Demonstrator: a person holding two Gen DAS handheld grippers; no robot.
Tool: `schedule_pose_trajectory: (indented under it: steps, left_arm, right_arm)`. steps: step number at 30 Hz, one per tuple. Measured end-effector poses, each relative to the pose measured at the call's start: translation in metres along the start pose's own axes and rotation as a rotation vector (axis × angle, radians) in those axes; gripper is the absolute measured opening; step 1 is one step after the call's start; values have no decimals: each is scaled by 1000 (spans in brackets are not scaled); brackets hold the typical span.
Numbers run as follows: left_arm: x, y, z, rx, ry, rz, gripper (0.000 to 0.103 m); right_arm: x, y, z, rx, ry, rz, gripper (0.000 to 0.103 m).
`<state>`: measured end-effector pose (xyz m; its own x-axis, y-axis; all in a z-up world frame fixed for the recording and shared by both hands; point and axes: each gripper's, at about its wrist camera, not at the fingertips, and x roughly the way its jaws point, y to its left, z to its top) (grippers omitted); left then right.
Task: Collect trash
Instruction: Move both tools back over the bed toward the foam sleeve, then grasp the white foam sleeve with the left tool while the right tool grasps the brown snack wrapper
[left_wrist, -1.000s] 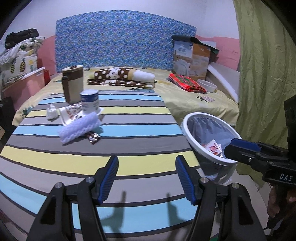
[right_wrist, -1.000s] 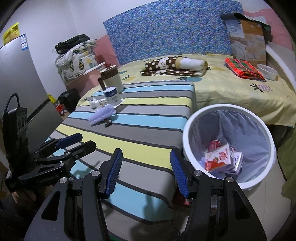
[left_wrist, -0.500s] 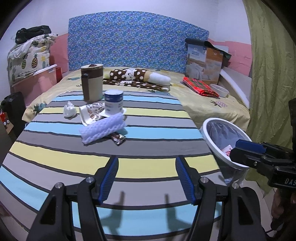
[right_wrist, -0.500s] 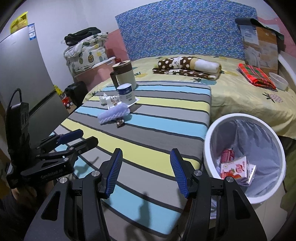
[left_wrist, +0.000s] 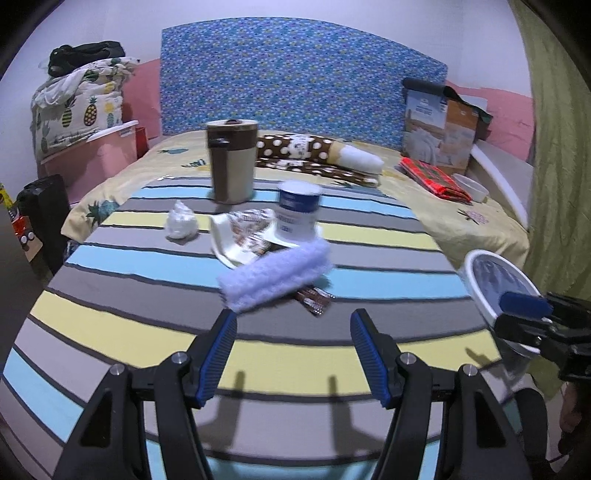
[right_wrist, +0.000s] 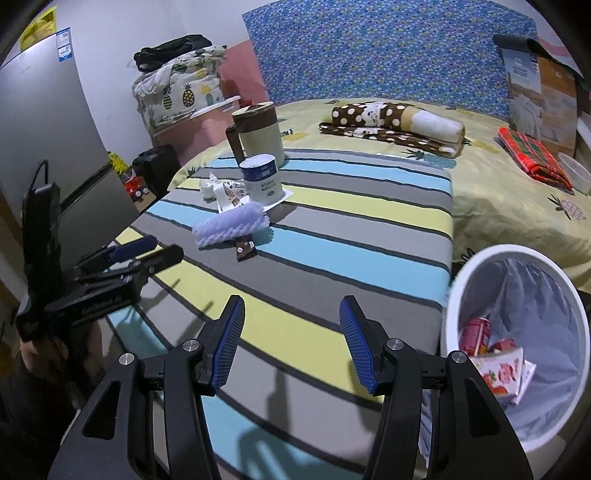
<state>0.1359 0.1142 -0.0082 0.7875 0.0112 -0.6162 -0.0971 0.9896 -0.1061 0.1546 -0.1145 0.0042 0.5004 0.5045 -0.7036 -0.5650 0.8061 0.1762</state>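
Both grippers, left (left_wrist: 293, 352) & right (right_wrist: 291, 341), I see spread, empty. Purple foam roll (left_wrist: 275, 277) partly covers brown wrapper (left_wrist: 314, 300); jug (left_wrist: 232, 160), tub (left_wrist: 298, 214) behind; bin (right_wrist: 517, 332) right.

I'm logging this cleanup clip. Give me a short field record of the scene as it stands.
surface: striped blanket
trash left: wrapper, crumpled tissue
other items: purple roll, can, mug
bin: beside the bed, cartons inside
left gripper: open, empty
right gripper: open, empty
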Motion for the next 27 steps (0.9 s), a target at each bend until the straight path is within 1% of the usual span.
schedule_pose_trajectory:
  steps: [3, 7, 13, 15, 17, 19, 21, 22, 23, 24, 27]
  left_arm:
    - [11, 13, 8, -1, -7, 14, 66]
    - [30, 22, 16, 16, 7, 9, 66]
    - [65, 26, 26, 53, 60, -13, 66]
    - [76, 23, 27, 81, 90, -33, 66]
    - [88, 22, 27, 99, 128, -37, 66]
    - [93, 21, 27, 102, 160, -62, 66]
    - [92, 17, 26, 114, 161, -62, 65]
    - [91, 16, 25, 120, 161, -54, 57]
    - [89, 14, 23, 127, 161, -47, 53]
    - [88, 13, 21, 134, 161, -42, 41]
    - [80, 12, 16, 138, 152, -20, 23]
  right_arm:
    - [8, 2, 3, -12, 12, 6, 55]
    - [16, 1, 5, -20, 30, 15, 55]
    - [26, -5, 9, -16, 51, 16, 55]
    - [29, -6, 10, -15, 57, 17, 55]
    - [32, -6, 11, -16, 63, 16, 55]
    - [35, -7, 12, -16, 68, 17, 55]
    - [38, -7, 13, -16, 72, 18, 55]
    - [40, -7, 14, -16, 74, 19, 55]
    - [41, -6, 15, -16, 76, 20, 55]
    - [43, -6, 16, -18, 78, 22, 55]
    - [46, -2, 19, -25, 80, 32, 55]
